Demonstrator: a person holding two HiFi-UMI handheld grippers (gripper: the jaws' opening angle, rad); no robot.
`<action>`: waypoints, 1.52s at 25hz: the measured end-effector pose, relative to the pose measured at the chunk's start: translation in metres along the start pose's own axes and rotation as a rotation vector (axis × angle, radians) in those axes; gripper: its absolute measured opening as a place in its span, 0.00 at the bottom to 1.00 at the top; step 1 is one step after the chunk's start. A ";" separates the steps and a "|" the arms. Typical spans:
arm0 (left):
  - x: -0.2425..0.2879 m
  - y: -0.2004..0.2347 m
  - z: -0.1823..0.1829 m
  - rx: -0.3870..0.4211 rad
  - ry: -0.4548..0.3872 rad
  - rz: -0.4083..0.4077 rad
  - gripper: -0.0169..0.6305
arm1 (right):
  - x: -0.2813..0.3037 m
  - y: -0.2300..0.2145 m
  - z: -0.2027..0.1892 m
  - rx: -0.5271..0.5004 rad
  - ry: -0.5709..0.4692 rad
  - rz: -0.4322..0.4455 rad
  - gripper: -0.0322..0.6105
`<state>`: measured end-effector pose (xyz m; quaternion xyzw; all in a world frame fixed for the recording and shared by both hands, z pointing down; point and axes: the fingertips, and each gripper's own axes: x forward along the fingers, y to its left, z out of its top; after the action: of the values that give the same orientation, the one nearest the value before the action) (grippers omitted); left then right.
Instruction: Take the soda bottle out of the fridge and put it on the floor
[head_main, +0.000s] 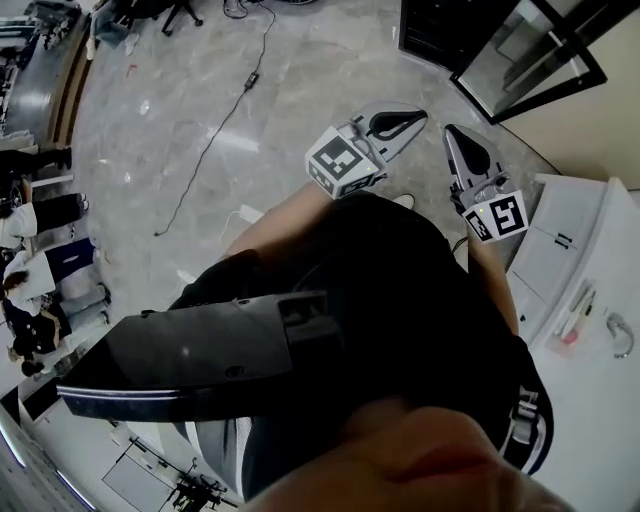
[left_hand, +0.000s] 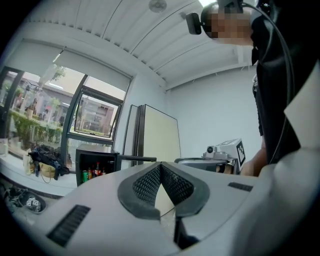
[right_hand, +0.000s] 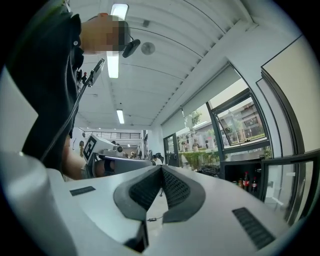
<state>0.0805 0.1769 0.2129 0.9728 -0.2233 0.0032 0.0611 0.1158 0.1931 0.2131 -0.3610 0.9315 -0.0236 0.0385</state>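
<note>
A small black fridge stands open, its glass door swung out to the right. Inside are dark soda bottles with red labels next to some cans. The left gripper view shows the same fridge and its bottles far off at the left. In the head view the fridge is at the top right. Both grippers are held up in front of the person, well short of it. My left gripper is shut on nothing. So is my right gripper.
Grey marble floor spreads ahead, with a black cable trailing over it. A white cabinet stands close at the right with small items on top. People and desks are far off at the left. Large windows lie behind the fridge.
</note>
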 end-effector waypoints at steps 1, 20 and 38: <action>0.003 -0.001 0.000 0.001 0.002 0.003 0.03 | -0.001 -0.002 0.000 -0.005 0.004 0.006 0.07; 0.046 0.091 0.006 0.014 0.007 -0.045 0.03 | 0.076 -0.077 -0.004 -0.004 0.042 -0.026 0.07; 0.072 0.262 0.020 -0.011 0.032 -0.148 0.03 | 0.215 -0.166 -0.016 -0.001 0.086 -0.170 0.07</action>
<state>0.0308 -0.0909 0.2262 0.9862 -0.1496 0.0130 0.0703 0.0673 -0.0737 0.2291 -0.4373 0.8983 -0.0421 -0.0040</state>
